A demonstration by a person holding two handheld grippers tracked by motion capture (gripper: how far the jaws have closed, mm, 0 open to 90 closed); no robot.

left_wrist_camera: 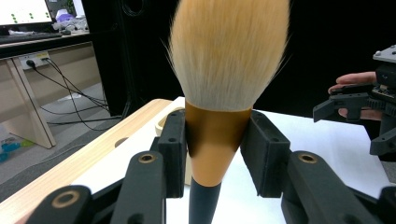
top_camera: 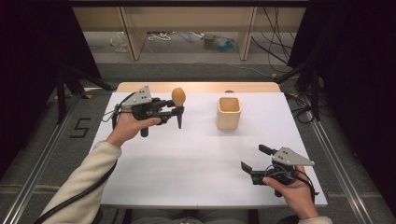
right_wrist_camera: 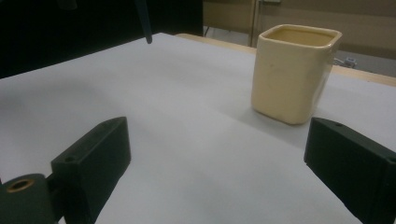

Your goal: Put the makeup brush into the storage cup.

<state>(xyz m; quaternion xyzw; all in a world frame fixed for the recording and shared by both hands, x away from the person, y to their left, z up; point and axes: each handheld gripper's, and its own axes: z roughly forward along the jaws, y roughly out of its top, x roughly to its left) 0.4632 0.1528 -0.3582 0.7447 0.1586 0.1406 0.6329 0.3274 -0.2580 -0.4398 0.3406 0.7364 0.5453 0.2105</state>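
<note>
Left gripper (top_camera: pixel 175 111) raised above the far left part of the white table (top_camera: pixel 196 158), jaws clamped on the makeup brush (top_camera: pixel 178 105) at its copper ferrule; brush stands upright, orange-tan bristle head up, dark handle pointing down, handle tip clear of the table surface. In the left gripper view both pads press the ferrule from either side, bristles fan out above them. Right gripper (top_camera: pixel 254 159) low over the near right part of the table, jaws spread wide, nothing between them; in the right gripper view just bare table lies between the two black jaws. Cream square cup (top_camera: pixel 229 112) stands upright on the far middle-right of the table, well apart from both grippers, to the right of the brush. Brush handle tip also visible at top of the right gripper view, above the table
</note>
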